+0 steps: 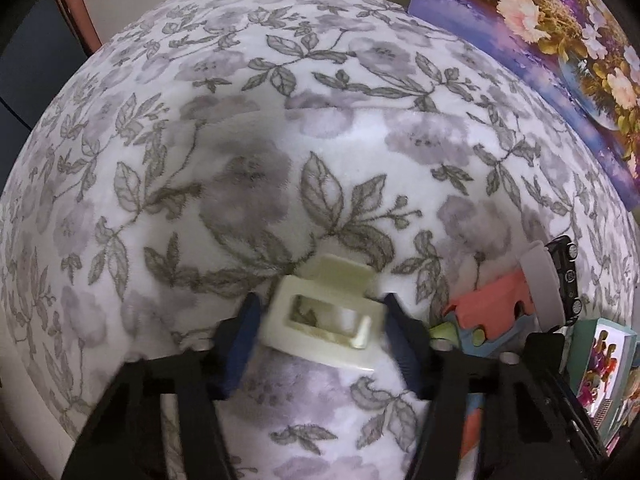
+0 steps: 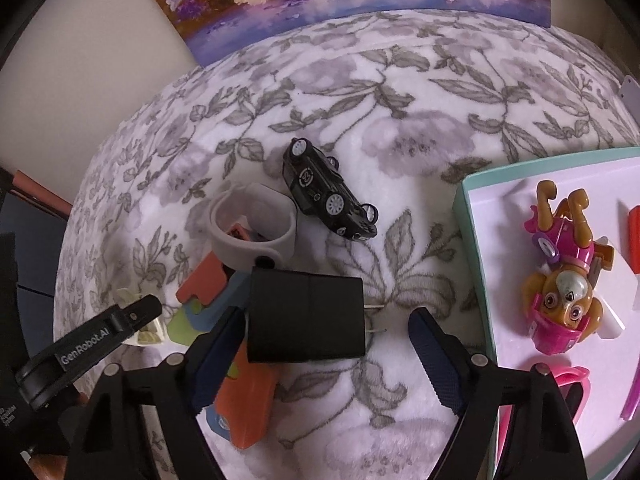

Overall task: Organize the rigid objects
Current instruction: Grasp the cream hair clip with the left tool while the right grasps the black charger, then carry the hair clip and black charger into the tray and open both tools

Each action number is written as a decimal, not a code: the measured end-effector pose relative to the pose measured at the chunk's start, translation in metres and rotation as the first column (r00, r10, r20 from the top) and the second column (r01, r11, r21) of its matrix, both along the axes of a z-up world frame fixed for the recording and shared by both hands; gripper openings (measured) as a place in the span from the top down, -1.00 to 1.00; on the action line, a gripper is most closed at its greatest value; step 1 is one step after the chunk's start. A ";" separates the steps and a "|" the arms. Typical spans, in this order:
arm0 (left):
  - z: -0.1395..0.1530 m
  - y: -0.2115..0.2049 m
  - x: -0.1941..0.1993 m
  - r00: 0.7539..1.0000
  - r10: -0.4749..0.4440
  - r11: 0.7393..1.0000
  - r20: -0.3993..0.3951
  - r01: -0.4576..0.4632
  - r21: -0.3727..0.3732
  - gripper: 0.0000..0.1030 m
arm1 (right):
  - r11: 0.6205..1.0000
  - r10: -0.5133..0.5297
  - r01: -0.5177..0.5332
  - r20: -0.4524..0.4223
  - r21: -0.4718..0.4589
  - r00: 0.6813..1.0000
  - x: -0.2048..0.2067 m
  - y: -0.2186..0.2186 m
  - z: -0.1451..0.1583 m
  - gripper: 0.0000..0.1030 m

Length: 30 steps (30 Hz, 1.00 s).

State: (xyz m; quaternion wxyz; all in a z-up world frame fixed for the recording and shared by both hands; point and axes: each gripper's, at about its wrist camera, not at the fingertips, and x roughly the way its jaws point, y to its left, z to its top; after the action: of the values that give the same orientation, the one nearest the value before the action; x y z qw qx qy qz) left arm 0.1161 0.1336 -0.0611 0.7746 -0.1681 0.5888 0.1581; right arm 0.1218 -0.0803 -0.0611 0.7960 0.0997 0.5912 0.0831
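Note:
A cream hair claw clip (image 1: 324, 316) lies on the floral blanket (image 1: 280, 160). My left gripper (image 1: 320, 300) stands over it, and both blue pads touch the clip's sides. In the right wrist view a black charger plug (image 2: 304, 316) lies between the jaws of my right gripper (image 2: 327, 314). The left pad is against the plug's body, while the right pad stands clear of its prongs. One of the left gripper's fingers (image 2: 100, 336) shows at the lower left, beside the cream clip (image 2: 150, 334).
A black toy car (image 2: 330, 196), a grey band (image 2: 252, 232) and orange and blue toy pieces (image 2: 204, 280) lie close behind the plug. A teal box (image 2: 500, 200) at the right holds a pup figure (image 2: 560, 280) and pink glasses (image 2: 572, 380). A flower painting (image 2: 320, 0) leans at the back.

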 end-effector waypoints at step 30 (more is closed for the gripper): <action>0.099 -0.048 -0.008 0.976 -0.083 0.992 0.201 0.060 0.115 -0.12 | 0.996 -0.058 0.053 0.078 0.073 0.995 -0.008 -0.034 0.055 -0.37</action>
State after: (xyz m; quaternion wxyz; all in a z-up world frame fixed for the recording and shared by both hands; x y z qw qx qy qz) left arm 0.1078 0.0853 0.0383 0.8445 -0.1200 0.5017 0.1436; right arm 0.1137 -0.1143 -0.0060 0.8170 0.1406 0.5527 0.0857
